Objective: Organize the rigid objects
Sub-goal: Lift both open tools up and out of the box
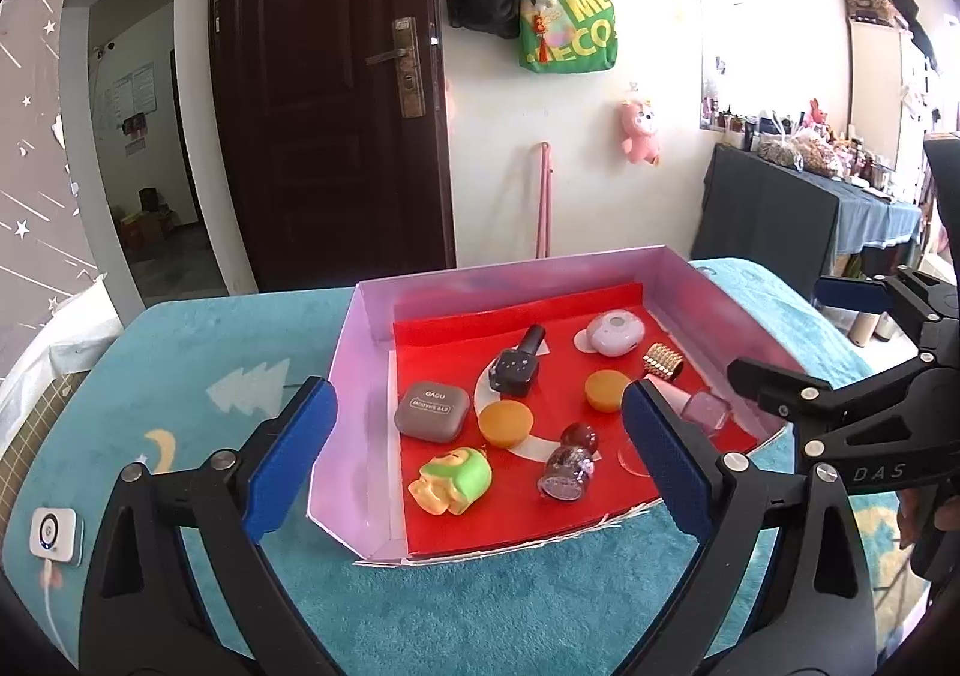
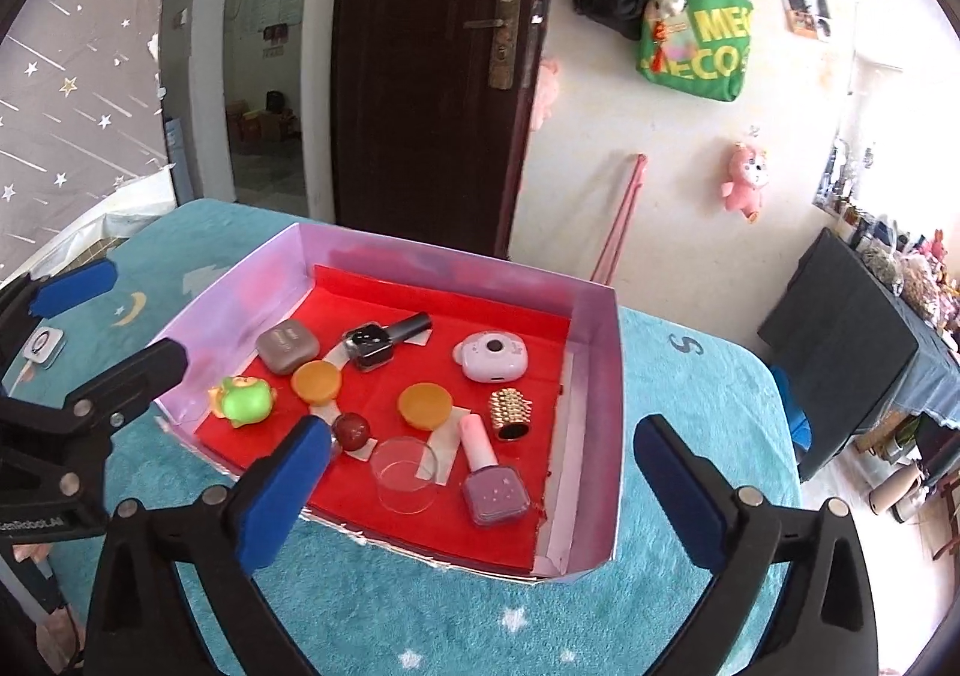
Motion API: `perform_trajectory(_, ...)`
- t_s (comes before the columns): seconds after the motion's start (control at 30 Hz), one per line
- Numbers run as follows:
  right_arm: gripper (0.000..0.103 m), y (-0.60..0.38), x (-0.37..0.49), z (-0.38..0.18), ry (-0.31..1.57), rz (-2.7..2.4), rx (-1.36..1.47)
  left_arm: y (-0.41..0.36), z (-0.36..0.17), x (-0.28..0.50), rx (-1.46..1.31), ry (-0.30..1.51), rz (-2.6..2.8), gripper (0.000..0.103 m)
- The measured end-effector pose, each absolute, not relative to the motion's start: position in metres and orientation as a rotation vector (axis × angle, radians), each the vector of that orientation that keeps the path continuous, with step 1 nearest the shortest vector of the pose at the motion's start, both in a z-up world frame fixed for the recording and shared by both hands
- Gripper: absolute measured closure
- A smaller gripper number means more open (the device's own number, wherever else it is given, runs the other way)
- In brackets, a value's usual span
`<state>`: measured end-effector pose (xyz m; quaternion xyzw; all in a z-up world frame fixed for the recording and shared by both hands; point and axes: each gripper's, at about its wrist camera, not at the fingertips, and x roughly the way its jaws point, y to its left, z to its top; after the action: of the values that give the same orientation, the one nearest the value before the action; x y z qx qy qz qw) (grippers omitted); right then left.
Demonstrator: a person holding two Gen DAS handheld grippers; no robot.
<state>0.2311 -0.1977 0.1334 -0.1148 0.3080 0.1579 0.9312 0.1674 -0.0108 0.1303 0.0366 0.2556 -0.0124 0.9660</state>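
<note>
Both grippers, left point(image 1: 480, 454) and right point(image 2: 474, 487), hover with fingers spread wide and empty just short of the box point(image 2: 594, 376) on the teal surface point(image 2: 690, 388). Its small objects lie spaced apart on the red liner point(image 2: 492, 316), each easy to pinch singly.

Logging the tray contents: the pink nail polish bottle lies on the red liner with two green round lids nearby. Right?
Not quite: the two round lids are orange, not green, as the right wrist view shows. The pink nail polish bottle does lie on the red liner.
</note>
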Motion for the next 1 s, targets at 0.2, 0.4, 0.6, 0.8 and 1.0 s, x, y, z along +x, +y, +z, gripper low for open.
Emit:
perform_trajectory(0.2,0.0,-0.206,0.238,0.109,0.6,0.276,-0.193,-0.009,0.106,0.188,0.041,0.535,-0.039,0.006)
perform_trajectory(0.4,0.0,-0.206,0.252,0.093,0.544,0.247,-0.182,-0.006,0.085,0.209,0.013,0.566,-0.036,0.006)
perform_trajectory(0.6,0.0,-0.209,0.261,0.082,0.532,0.266,-0.138,-0.002,0.069,0.22,0.014,0.593,-0.01,0.006)
perform_trajectory(0.8,0.0,-0.213,0.263,0.074,0.544,0.259,-0.109,0.003,0.066,0.224,-0.021,0.612,-0.016,0.006)
perform_trajectory(1.0,0.0,-0.213,0.261,0.073,0.535,0.252,-0.108,0.001,0.065,0.227,-0.007,0.617,-0.001,0.006)
